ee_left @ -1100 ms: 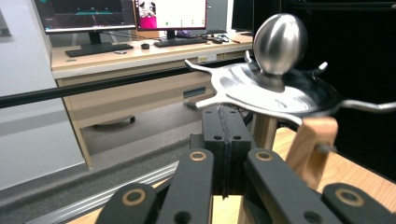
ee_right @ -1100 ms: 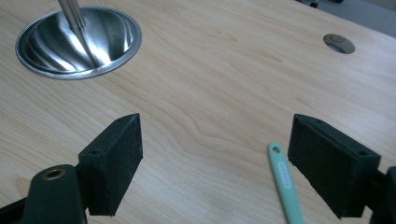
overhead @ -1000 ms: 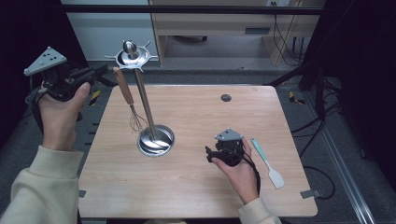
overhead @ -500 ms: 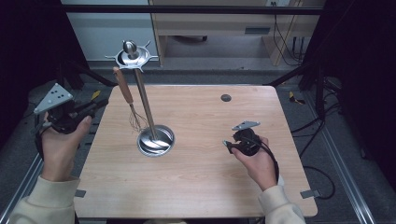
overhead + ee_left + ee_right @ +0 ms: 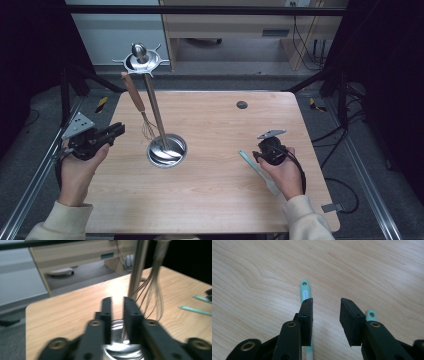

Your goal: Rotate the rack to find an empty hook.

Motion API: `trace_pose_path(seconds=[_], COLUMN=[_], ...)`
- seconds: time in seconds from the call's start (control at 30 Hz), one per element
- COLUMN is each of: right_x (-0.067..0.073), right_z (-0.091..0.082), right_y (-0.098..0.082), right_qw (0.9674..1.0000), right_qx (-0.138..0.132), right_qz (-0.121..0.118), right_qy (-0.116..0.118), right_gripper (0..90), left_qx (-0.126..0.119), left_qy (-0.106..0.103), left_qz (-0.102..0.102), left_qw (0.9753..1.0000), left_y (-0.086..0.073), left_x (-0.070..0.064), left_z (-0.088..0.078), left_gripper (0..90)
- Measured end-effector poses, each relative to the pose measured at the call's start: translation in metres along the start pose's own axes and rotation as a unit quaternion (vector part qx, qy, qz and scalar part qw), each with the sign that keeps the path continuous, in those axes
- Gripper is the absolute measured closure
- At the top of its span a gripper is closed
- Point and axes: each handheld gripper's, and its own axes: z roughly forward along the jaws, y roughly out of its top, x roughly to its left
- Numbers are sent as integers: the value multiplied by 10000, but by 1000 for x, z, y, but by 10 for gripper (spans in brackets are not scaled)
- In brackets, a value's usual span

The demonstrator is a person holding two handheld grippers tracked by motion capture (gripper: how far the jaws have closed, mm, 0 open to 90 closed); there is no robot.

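While the right gripper hangs low over the table, its jaws stand partly apart and have just been closing, with only bare wood in the gap. A teal spatula lies flat with its handle running under the inner jaw and out ahead of it; a second spatula peeks out just beside the outer jaw. The step in hand looks like the pick-up of a spatula. Next, the gripper should shift sideways so one handle sits squarely between the pads, then sink and pinch it.

The left gripper holds nothing. Its jaws are narrow and have just been opening, and they point at the foot of the stand, where a whisk hangs just ahead.
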Motion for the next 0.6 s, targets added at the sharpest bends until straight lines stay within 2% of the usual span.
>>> trace_pose_path(seconds=[0.2, 0.27, 0.37, 0.43, 0.6], right_x=[-10, -14, -17, -19, -22], right_z=[1, 2, 3, 4, 7], right_y=[-4, -5, -7, -9, -11], right_qw=[9999, 9999, 9999, 9998, 9998], right_qx=[30, 40, 65, 84, 129], right_qz=[89, 116, 132, 143, 129], right_qy=[-53, -49, -74, -67, -74], right_gripper=[672, 686, 718, 747, 824], left_qx=[262, 316, 451, 530, 777], left_qy=[288, 360, 353, 385, 304], left_qz=[-24, -24, -72, -108, -135], left_qw=[9992, 9988, 9983, 9978, 9964], left_y=[-20, -26, -36, -42, -59], left_x=[3, 4, 8, 10, 15], left_z=[14, 18, 25, 29, 38], left_gripper=[447, 381, 240, 175, 104])
